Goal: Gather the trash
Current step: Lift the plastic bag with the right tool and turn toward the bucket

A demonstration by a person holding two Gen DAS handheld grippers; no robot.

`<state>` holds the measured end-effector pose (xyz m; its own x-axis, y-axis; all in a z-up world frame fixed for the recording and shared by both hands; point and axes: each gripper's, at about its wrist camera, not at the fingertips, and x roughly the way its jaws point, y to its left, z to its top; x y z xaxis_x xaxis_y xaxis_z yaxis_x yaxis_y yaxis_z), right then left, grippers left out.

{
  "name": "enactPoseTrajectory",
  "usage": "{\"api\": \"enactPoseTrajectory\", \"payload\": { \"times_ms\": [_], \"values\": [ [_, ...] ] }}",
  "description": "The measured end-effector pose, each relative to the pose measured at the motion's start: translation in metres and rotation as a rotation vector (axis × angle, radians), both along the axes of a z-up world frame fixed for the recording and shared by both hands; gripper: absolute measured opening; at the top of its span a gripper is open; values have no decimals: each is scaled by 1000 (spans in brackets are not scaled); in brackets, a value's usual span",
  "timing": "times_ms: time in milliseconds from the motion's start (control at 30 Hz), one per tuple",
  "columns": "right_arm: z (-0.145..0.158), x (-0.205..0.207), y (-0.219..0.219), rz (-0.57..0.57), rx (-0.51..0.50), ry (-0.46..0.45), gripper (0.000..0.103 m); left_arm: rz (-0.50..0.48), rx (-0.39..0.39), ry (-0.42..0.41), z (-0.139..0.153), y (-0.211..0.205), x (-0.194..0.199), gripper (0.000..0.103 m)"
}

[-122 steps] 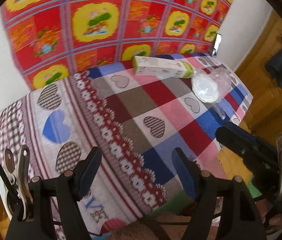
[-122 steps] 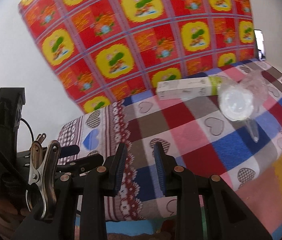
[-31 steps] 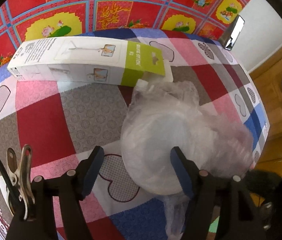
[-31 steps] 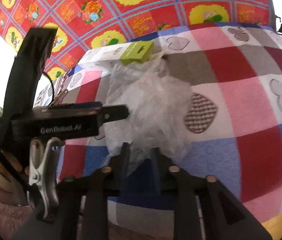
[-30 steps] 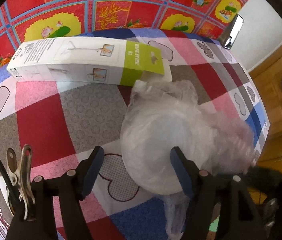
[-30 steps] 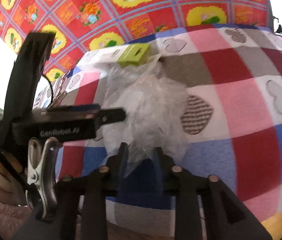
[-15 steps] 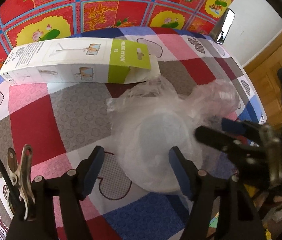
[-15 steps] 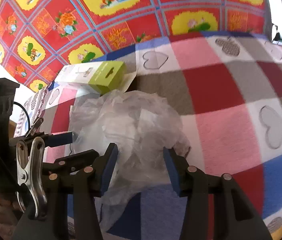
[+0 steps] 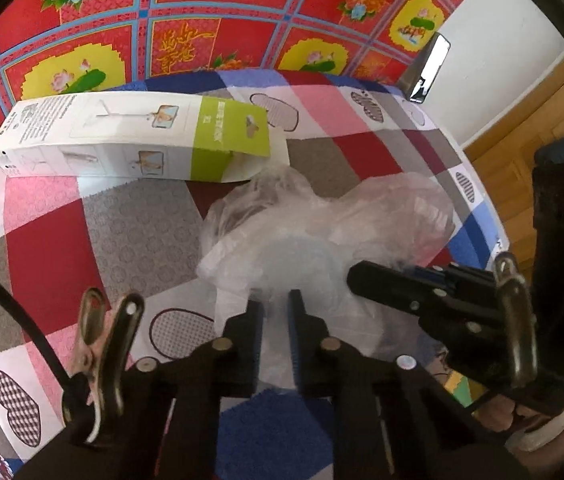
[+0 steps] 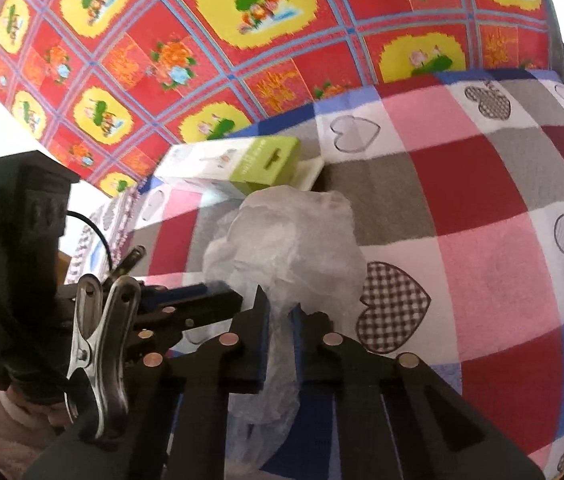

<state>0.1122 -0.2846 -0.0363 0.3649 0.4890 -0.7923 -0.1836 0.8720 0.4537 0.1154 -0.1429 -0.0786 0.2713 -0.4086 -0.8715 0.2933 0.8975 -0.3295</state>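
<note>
A: Looking down, we see the left claw (image 9: 275,308) nipped tight on the crumpled plastic bag (image 9: 322,216), which lies on the checked heart-patterned cloth (image 9: 134,232).

B: We see the right claw (image 10: 281,312) closing on the same bag from its other side, film pinched between its pads.

A: Just behind the bag lies the white and green box (image 9: 130,136), touching it.

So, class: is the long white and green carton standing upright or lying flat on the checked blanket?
Lying flat. The carton rests on its long side on the blanket, behind the crumpled plastic bag.
</note>
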Motion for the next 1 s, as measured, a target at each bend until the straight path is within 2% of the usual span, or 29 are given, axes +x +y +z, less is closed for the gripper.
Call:
{"api": "enactPoseTrajectory", "payload": {
  "times_ms": [433, 1000],
  "values": [
    [37, -7, 31, 73, 53, -92, 10, 71, -2, -55, 36, 33, -23, 6],
    [54, -38, 132, 185, 91, -101, 10, 221, 42, -98, 63, 138, -74, 6]
  ]
}}
